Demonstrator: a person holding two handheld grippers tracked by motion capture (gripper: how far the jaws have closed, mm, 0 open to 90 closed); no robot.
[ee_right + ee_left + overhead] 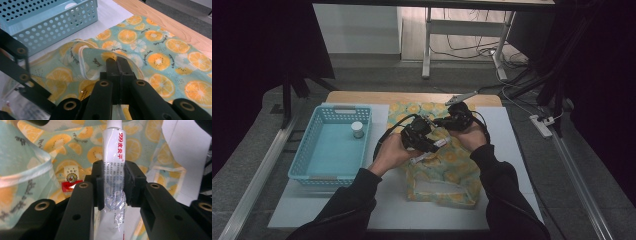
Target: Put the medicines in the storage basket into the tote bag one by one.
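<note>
Nearest the person, the left tongs [113, 185] are closed on a white ointment tube [113, 160], held above the fruit-print cloth bag [439, 172] on the desk [507, 135]. Just behind, the right tongs [117, 65] are fully closed, pinching the bag's rim [85, 53] and lifting it. Farther left, the blue basket [302, 160] contains one small jar [357, 129]. I judge the tube is taken but not yet placed.
</note>
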